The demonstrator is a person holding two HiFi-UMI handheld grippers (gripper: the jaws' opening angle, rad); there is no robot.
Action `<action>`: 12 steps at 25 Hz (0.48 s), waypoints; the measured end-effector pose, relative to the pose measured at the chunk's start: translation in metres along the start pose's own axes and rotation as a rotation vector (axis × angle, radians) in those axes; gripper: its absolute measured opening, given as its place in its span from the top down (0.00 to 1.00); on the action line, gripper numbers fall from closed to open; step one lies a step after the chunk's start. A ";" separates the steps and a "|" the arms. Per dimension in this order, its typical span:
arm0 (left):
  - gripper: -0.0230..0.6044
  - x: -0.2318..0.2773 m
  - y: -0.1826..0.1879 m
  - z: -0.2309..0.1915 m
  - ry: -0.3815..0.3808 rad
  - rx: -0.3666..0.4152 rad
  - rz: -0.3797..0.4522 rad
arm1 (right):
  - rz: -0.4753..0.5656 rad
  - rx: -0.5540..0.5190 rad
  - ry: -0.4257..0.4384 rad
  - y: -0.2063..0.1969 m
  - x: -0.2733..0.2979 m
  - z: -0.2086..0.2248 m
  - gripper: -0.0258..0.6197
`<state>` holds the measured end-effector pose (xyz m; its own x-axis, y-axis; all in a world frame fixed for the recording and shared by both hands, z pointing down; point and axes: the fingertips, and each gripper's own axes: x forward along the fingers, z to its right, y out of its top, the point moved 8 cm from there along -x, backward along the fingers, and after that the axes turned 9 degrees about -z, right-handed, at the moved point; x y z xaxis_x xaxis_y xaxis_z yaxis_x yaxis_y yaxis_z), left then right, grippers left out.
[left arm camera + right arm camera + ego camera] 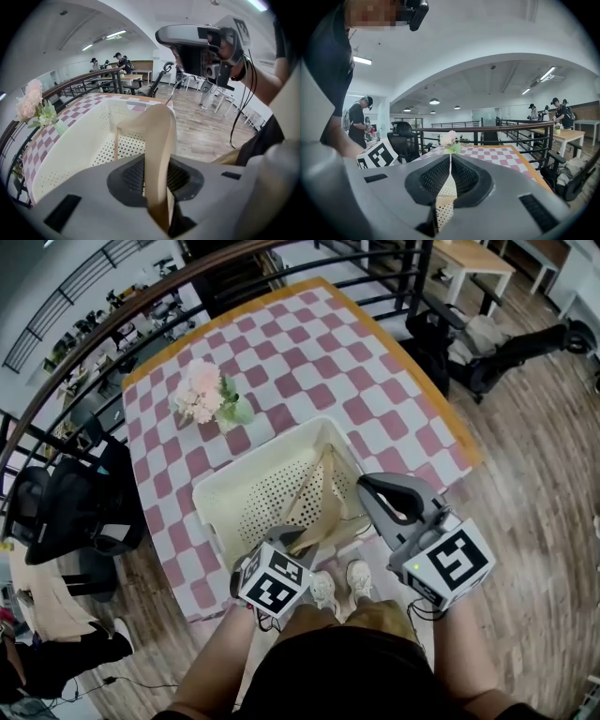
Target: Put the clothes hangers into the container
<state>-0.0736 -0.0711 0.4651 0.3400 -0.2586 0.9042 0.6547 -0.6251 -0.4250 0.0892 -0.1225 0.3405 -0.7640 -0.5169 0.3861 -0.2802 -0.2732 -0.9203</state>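
A cream perforated basket (216, 488) sits at the near edge of the checkered table (309, 343). My left gripper (305, 540) is at the basket's near rim, shut on a beige wooden hanger (319, 488) that slants up over the inside of the basket. In the left gripper view the hanger (157, 136) runs out from between the jaws of the left gripper (157, 164), above the basket's wall (79, 140). My right gripper (367, 487) hovers over the basket's near right corner, pointing almost level. In the right gripper view the right gripper (450, 159) is shut with nothing in it.
A vase of pink flowers (202, 390) stands on the table behind the basket. A dark curved railing (56, 399) runs along the table's far and left sides. Black office chairs (75, 502) stand to the left. My shoes (342, 585) are on the wooden floor (525, 484).
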 end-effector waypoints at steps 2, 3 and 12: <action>0.83 0.001 0.001 0.000 -0.019 -0.005 0.003 | 0.009 -0.005 -0.004 0.000 -0.002 0.000 0.91; 0.83 0.001 0.001 -0.001 -0.031 -0.009 0.005 | 0.011 -0.007 -0.007 0.000 -0.003 0.000 0.91; 0.81 0.000 -0.001 -0.007 -0.206 -0.086 0.017 | -0.002 -0.003 -0.027 -0.003 -0.009 0.002 0.91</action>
<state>-0.0786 -0.0753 0.4659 0.4867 -0.1194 0.8653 0.5908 -0.6847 -0.4268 0.0985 -0.1186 0.3402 -0.7478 -0.5378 0.3892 -0.2834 -0.2717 -0.9197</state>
